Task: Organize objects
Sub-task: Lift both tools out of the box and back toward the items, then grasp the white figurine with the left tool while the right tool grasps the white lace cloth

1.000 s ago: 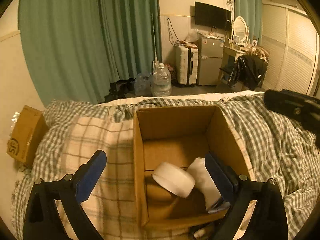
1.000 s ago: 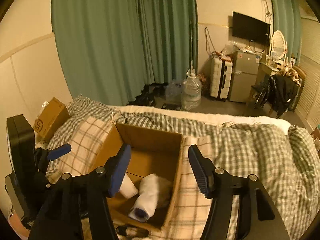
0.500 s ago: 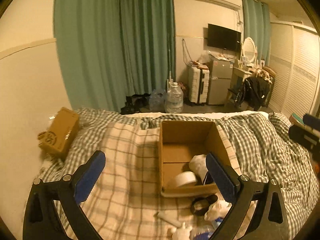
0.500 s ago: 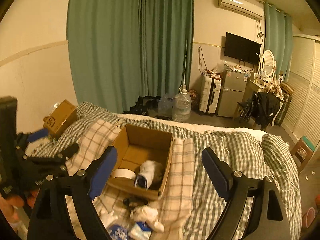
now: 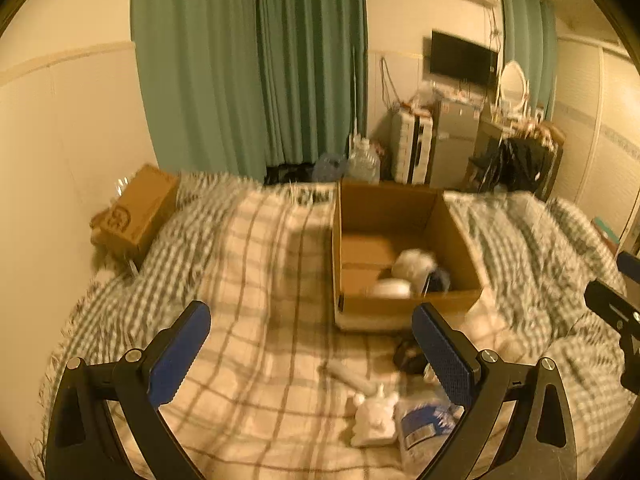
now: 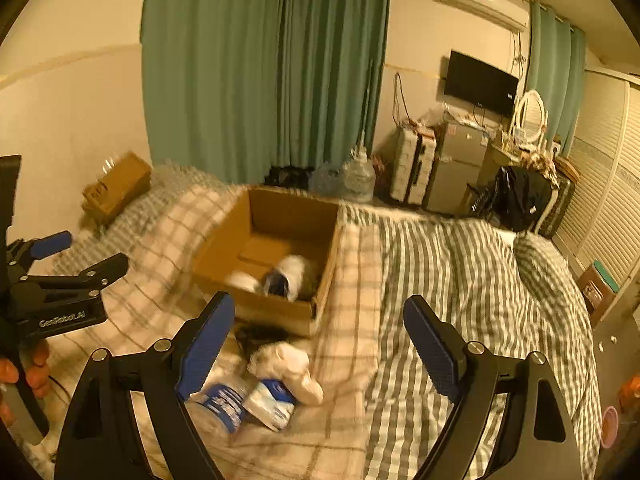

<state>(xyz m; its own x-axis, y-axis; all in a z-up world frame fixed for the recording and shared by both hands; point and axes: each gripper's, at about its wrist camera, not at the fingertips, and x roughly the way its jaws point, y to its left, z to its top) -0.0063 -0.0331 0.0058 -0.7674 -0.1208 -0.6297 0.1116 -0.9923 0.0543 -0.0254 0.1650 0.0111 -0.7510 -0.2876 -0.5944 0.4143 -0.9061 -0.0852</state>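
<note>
Left gripper (image 5: 310,346): jaws being held wide apart, nothing between them. Right gripper (image 6: 318,338): jaws likewise being held wide, nothing gripped.

Loose items being left on plaid blanket (image 5: 248,264), nearest first: blue-and-white packet (image 5: 426,426), white figurine (image 5: 374,416), white tube (image 5: 352,376), dark band (image 5: 408,356).

Cardboard box (image 5: 384,208) being kept open on bed beyond them; white roll (image 5: 390,289) and rolled white cloth (image 5: 412,262) being stored inside.

Small carton (image 5: 138,210) being kept at far left bed edge. Green curtain (image 5: 248,64) being hung behind.
</note>
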